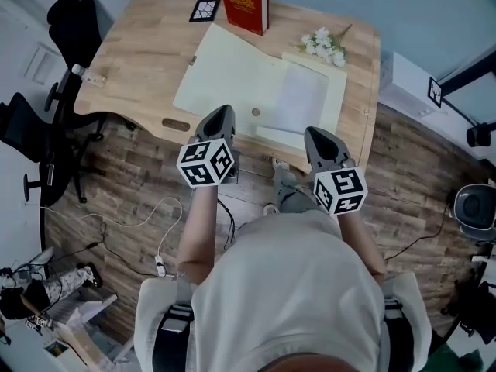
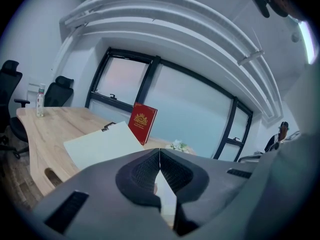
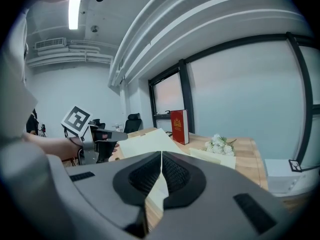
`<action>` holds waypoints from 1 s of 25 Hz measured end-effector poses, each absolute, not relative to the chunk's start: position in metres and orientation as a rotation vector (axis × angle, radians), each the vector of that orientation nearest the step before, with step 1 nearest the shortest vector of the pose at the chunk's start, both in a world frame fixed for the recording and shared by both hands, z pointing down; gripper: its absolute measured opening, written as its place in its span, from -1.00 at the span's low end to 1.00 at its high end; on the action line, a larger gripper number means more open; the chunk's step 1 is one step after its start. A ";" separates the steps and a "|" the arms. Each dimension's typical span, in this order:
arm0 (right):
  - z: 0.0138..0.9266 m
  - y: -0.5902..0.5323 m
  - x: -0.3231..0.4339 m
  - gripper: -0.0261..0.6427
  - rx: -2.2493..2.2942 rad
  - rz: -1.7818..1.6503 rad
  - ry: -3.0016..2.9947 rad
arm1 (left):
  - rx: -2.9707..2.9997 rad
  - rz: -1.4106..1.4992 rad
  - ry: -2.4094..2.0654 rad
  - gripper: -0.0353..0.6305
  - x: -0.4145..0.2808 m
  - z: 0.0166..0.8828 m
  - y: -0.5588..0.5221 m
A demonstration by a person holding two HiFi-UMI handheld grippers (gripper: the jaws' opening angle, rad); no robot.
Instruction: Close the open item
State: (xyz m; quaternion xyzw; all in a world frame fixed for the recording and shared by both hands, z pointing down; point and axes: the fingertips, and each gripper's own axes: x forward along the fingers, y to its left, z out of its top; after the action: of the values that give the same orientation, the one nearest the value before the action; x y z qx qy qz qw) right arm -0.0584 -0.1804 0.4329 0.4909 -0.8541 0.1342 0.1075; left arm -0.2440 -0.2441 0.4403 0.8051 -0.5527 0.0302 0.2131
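Observation:
An open pale yellow folder point(image 1: 232, 80) lies on the wooden table point(image 1: 147, 53), its left cover point(image 2: 102, 144) spread out and its right half point(image 1: 306, 99) holding a white sheet. My left gripper point(image 1: 221, 116) hovers over the table's front edge, just short of the folder, jaws shut on nothing point(image 2: 159, 151). My right gripper point(image 1: 318, 136) is level with it on the right, at the folder's near right corner, also shut and empty point(image 3: 161, 154). In the right gripper view the folder point(image 3: 150, 141) lies ahead and the left gripper point(image 3: 100, 143) shows at the left.
A red book point(image 1: 244, 2) stands upright at the table's far edge beside a black marker tile point(image 1: 204, 10). White flowers point(image 1: 325, 46) lie at the far right. A small bottle point(image 2: 40, 100) is at the table's left end. Office chairs point(image 1: 74, 22) and floor cables point(image 1: 155, 239) are to the left.

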 end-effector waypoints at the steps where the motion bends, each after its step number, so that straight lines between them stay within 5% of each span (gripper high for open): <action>1: 0.434 -0.185 -0.059 -0.86 1.439 0.396 -2.517 | 2.235 0.093 -1.546 -0.83 -0.248 0.440 -0.251; 21: 0.452 -0.256 -0.069 -0.86 1.309 0.441 -2.564 | 2.113 0.372 -1.593 -0.83 -0.323 0.462 -0.364; 25: 0.457 -0.263 -0.066 -0.86 1.303 0.460 -2.561 | 2.117 0.478 -1.521 -0.55 -0.330 0.471 -0.377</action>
State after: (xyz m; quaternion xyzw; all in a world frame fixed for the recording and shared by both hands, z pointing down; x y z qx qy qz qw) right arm -0.0663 -0.2631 0.4571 0.4448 -0.8742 0.1571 0.1154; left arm -0.3301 -0.3770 0.4712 0.7749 -0.5568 0.1748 0.2430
